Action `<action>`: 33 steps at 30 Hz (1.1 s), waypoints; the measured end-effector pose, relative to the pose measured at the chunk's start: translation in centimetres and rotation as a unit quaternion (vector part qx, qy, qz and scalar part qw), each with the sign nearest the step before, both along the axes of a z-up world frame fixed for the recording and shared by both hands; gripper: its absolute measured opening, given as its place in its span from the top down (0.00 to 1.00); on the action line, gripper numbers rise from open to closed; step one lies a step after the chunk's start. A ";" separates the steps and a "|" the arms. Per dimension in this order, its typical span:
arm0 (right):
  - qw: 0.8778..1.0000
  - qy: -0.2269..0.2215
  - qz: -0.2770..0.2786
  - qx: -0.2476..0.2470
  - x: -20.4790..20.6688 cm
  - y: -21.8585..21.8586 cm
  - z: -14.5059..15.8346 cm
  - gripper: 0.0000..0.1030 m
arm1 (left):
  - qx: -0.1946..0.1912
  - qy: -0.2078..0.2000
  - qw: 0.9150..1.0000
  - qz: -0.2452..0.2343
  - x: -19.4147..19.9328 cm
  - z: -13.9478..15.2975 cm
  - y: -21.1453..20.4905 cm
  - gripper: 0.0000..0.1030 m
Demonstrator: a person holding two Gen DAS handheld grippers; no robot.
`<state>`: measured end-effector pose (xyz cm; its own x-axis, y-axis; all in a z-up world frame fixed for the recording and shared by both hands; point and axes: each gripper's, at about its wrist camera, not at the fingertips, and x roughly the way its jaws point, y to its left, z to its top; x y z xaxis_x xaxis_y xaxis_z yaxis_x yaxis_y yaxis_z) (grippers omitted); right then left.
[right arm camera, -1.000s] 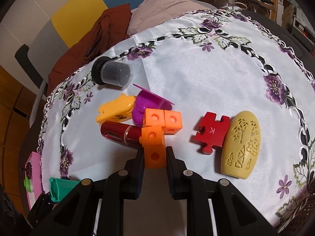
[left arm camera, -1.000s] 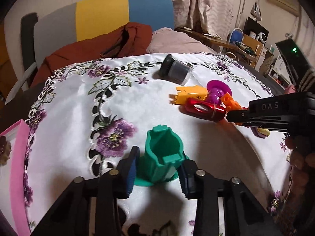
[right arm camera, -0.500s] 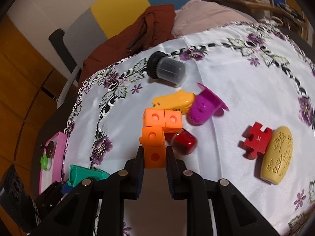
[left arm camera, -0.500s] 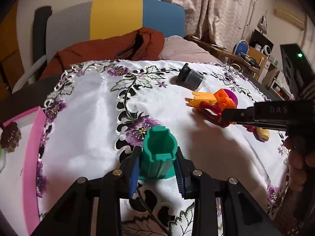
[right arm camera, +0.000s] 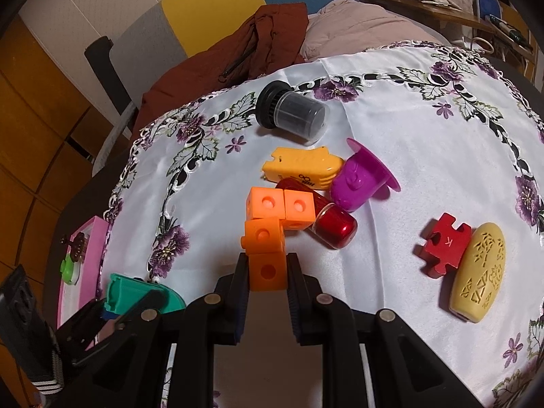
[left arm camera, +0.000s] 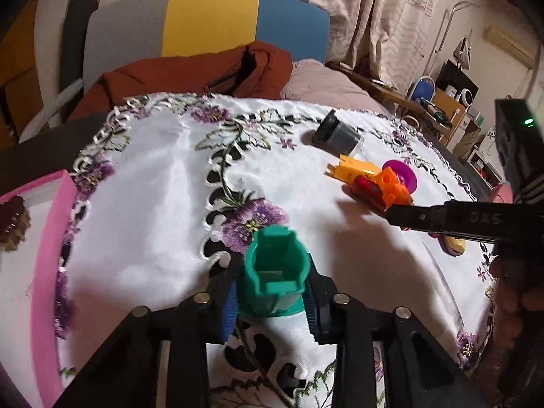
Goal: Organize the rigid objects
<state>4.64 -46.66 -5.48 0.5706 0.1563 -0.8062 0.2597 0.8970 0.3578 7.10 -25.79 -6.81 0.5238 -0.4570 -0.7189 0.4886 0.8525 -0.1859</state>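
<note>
While your left claw (left arm camera: pixel 272 292) closes onto the empty green cup (left arm camera: pixel 273 273), your right claw (right arm camera: pixel 267 280) pinches orange blocks (right arm camera: pixel 267 238); the far-left pink tray (right arm camera: pixel 97 238) holds perhaps two small toys.

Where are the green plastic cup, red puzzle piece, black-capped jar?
green plastic cup (left arm camera: pixel 273 272), left wrist view, inner wall
red puzzle piece (right arm camera: pixel 443 246), right wrist view, top face
black-capped jar (right arm camera: pixel 299 115), right wrist view, clear body
</note>
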 end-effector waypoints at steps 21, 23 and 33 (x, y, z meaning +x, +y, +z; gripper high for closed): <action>0.999 0.012 0.012 -0.035 0.3 0.8 -0.2 0.81 | -0.045 -0.021 0.997 0.051 -1.7 3.5 8.4 0.71; 0.999 0.013 0.012 -0.036 0.4 0.9 -0.3 0.81 | -0.048 -0.021 0.997 0.062 -1.5 3.8 9.6 0.71; 0.998 0.012 0.016 -0.052 0.5 1.2 -0.2 0.81 | -0.053 -0.040 0.988 0.137 0.0 5.3 16.6 0.71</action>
